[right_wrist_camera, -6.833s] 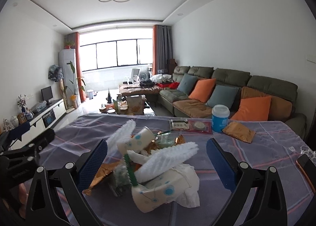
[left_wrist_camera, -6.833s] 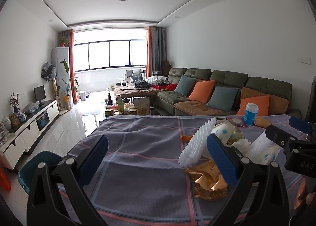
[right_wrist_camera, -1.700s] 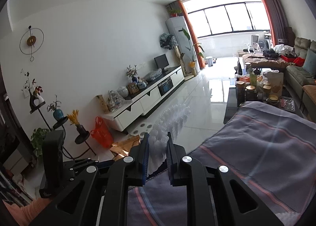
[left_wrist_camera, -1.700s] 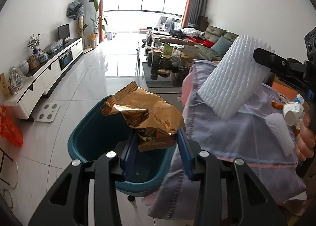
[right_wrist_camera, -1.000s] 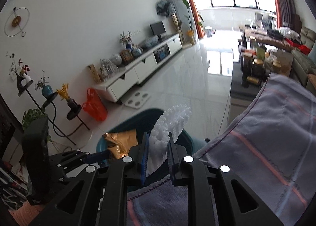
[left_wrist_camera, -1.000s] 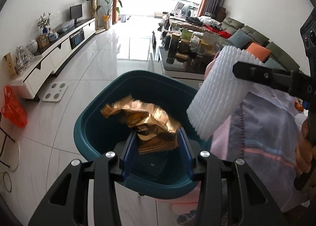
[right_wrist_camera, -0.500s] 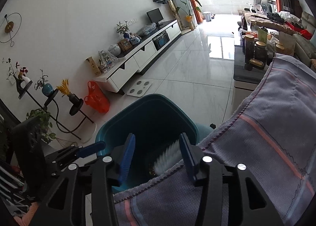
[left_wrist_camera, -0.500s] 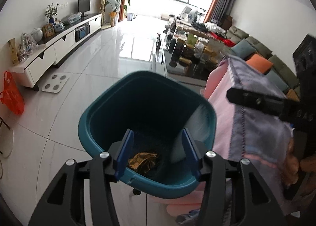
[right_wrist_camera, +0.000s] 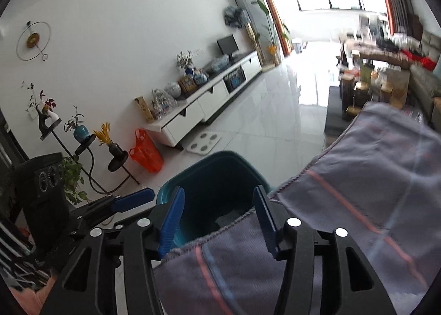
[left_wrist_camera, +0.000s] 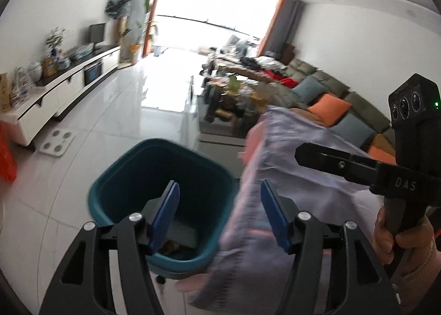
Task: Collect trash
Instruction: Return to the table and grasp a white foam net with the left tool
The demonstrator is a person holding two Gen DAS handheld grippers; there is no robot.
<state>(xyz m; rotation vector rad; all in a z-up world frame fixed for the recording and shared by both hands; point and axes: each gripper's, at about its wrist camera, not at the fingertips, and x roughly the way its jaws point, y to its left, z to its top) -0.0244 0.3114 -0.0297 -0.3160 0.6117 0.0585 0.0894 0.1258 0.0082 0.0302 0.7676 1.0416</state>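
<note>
Both grippers, left [left_wrist_camera: 219, 214] and right [right_wrist_camera: 217, 221], have let go their loads and now hang with jaws spread and empty over the bin [left_wrist_camera: 124, 166] beside the table's corner. Gold wrapper [left_wrist_camera: 172, 246] lies at the bin's bottom, the foam net probably beside it, so more trash can be fetched.

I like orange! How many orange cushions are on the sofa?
2. One orange cushion sits in the middle of the sofa. Another peeks out behind the right gripper. More may be hidden.

bin [left_wrist_camera: 129, 166]: floor mostly hidden behind left gripper's blue pads [left_wrist_camera: 165, 211]; gold scrap [left_wrist_camera: 172, 246], possibly foil, only partly seen | tablecloth [right_wrist_camera: 372, 166]: motion-blurred, cut by frame edge | sofa [left_wrist_camera: 325, 86]: blurred
</note>
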